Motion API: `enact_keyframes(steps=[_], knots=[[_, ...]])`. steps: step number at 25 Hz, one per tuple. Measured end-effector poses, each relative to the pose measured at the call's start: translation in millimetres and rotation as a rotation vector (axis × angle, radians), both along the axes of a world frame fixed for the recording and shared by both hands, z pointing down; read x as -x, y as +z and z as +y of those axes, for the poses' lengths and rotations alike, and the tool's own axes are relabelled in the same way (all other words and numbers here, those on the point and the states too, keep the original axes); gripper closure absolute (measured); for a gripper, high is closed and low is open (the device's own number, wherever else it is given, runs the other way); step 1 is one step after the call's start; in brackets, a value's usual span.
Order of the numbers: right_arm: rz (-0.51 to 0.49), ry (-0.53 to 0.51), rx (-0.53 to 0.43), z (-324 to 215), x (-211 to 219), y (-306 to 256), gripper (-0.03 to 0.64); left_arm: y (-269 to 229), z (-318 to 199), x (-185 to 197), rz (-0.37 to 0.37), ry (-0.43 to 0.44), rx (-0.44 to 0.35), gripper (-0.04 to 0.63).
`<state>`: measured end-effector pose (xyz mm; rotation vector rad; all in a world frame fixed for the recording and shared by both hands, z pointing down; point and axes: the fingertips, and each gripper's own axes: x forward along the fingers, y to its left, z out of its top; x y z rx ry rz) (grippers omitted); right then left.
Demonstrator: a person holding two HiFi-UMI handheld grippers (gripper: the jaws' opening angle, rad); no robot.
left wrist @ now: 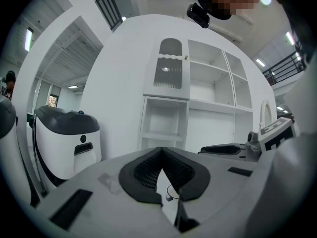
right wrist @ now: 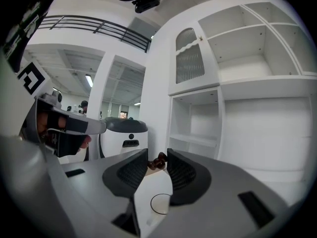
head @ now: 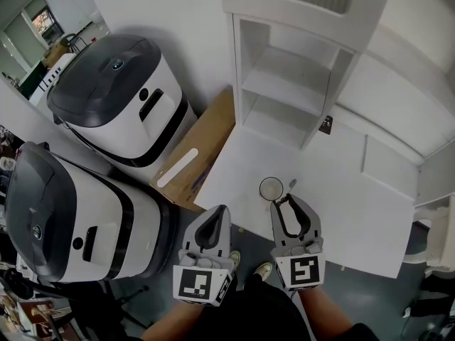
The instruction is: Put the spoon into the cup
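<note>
Delivery is the step in hand: my right fingers (right wrist: 185, 175) are clenched on a small brown knobbly thing at their tips, which I take for the spoon (right wrist: 157, 161). They hang low over the bench (head: 355, 212), with the cup (head: 271, 188) just beside and ahead of them. The cup stands upright near the bench's near edge, toward its left corner, and its round rim shows through the gap below my pads. My left fingers (left wrist: 143, 172) are closed tip to tip on nothing, off that near left corner, and take no part. Next, I judge, I must carry the spoon's free end over the cup's mouth, tip it downward, lower it inside the rim and only then let go. Released early, it would likely land on the bench beside the cup.
</note>
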<state>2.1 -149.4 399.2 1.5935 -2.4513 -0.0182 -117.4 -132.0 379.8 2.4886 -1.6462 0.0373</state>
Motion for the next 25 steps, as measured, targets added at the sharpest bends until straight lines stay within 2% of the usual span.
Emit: enact_keyframes(steps=[8, 11, 25], knots=[[-0.026, -0.014, 0.023, -12.3, 7.1, 21.3, 0.442, 16.3, -11.1, -1.8, -0.013, 0.022, 0.04, 0.589], [0.001, -0.023, 0.031, -17.1, 6.6, 35.8, 0.442, 20.1, -15.8, -3.8, -0.019, 0.032, 0.047, 0.589], [0.024, -0.048, 0.166, -23.4, 18.5, 92.5, 0.442, 27.5, -17.8, 1.2, -0.032, 0.034, 0.069, 0.589]])
